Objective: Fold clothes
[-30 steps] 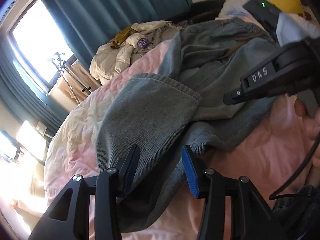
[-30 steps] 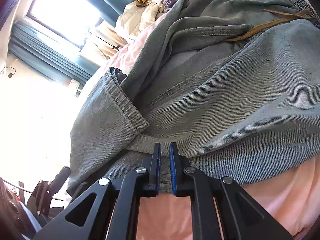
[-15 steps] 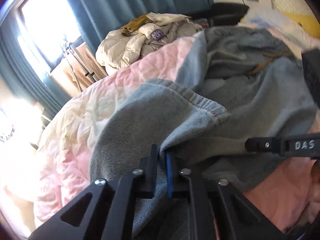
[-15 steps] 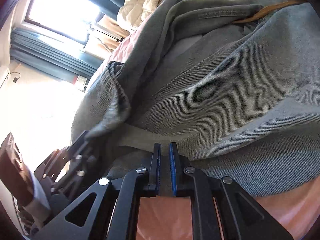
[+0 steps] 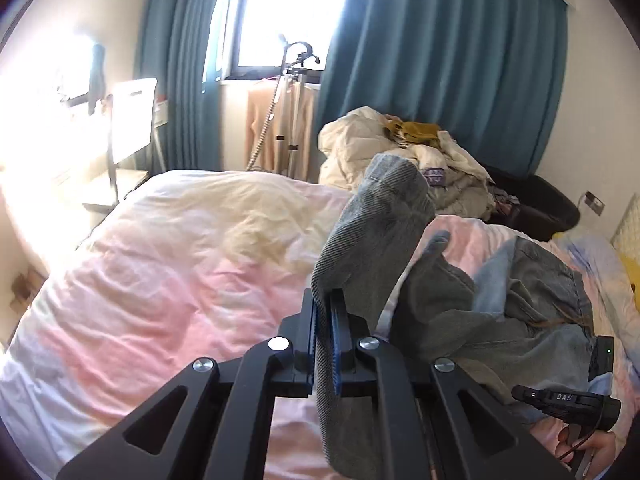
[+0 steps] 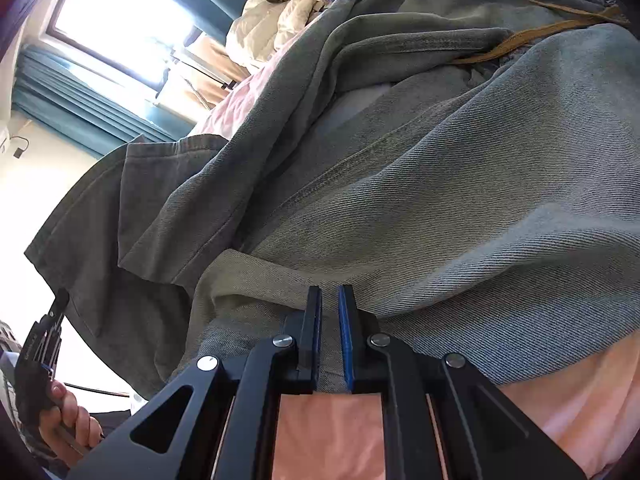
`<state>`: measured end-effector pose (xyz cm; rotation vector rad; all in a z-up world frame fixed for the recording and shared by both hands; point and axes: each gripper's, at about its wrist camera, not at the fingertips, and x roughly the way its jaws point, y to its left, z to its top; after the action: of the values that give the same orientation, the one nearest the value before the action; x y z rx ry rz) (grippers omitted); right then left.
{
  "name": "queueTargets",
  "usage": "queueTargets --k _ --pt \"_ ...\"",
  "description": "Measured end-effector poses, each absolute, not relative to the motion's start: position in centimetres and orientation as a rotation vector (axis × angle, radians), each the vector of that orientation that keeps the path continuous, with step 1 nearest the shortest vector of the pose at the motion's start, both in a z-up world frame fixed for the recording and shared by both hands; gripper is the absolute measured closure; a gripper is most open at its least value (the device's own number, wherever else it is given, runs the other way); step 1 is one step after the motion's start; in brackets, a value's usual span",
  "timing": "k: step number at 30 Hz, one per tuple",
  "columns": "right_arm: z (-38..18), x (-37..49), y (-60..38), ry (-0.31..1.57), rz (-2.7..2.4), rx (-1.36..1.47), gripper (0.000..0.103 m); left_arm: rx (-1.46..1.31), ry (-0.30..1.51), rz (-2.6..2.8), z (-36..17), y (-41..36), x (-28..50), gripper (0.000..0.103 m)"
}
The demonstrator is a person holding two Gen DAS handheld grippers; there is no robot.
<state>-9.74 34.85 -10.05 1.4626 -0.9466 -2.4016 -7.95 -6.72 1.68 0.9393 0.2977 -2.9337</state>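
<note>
Holding is what I record on the left side: my left gripper point(image 5: 324, 332) has its jaws pressed together on a fold of the grey denim trousers point(image 5: 500, 312), with the cloth running up between the fingers and a hemmed leg end point(image 5: 394, 176) standing raised above the bed point(image 5: 160, 280). Below the fingers more of the same leg hangs down slack. The bulk of the garment lies crumpled toward the right edge of the bed, on the pink and cream quilt.

My right gripper point(image 6: 330, 324) is pinched on the near edge of the trousers where the cloth meets the quilt; a narrow band of denim shows between its pads. A tan drawstring point(image 6: 552, 32) lies across the far end, so I judge the waistband to be there.

Handling assessment: the twill is thick and soft, holds broad rolls rather than sharp creases, and looks moderately heavy for clothing. It should not slip from ribbed pads, but layers may separate if only one is caught. Hems, side seams and the waistband are the firmest places to take hold. The drawstring could snag. The stage of folding cannot be settled: the garment is bunched, not flat.

A heap of other clothes point(image 5: 404, 152) sits beyond the far edge of the bed.
</note>
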Motion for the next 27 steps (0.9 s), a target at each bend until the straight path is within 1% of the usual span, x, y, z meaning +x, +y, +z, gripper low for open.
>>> queueTargets --k 5,9,11,14,16,19,22,24,25,27 --pt "-10.2 -9.4 34.5 -0.923 -2.407 1.493 0.094 0.993 0.588 -2.733 -1.3 -14.0 -6.4 0.097" --pt "-10.5 -9.2 34.2 -0.900 -2.409 1.522 0.094 1.039 0.797 -2.585 -3.7 -17.9 -6.2 0.098" --pt "-10.7 -9.2 33.8 -0.876 -2.412 1.540 0.094 1.058 0.864 -2.541 -4.8 -19.0 -6.1 0.099" --pt "-10.3 -9.1 32.9 -0.816 -2.417 1.526 0.094 1.010 0.934 -2.551 -5.0 -19.5 -6.0 0.099" --pt "-9.6 -8.9 31.8 -0.771 -2.399 1.463 0.094 0.927 0.966 -2.602 -4.3 -19.6 -5.8 0.100" --pt "-8.1 -8.4 29.6 -0.690 -2.355 1.336 0.094 0.674 1.039 -2.772 -1.6 -19.5 -4.6 0.100" --pt "-8.6 -7.7 28.1 -0.589 -2.308 1.359 0.094 0.391 1.075 -2.956 1.3 -19.2 -2.4 0.100" --pt "-9.2 -7.3 27.2 -0.522 -2.276 1.386 0.093 0.394 1.107 -2.930 1.2 -19.5 -2.0 0.100" --pt "-9.4 -7.0 26.8 -0.489 -2.259 1.398 0.090 0.425 1.136 -2.894 0.8 -19.8 -2.0 0.100" --pt "-9.9 -6.6 25.9 -0.423 -2.224 1.423 0.088 0.582 1.193 -2.758 -1.2 -20.8 -2.6 0.100"
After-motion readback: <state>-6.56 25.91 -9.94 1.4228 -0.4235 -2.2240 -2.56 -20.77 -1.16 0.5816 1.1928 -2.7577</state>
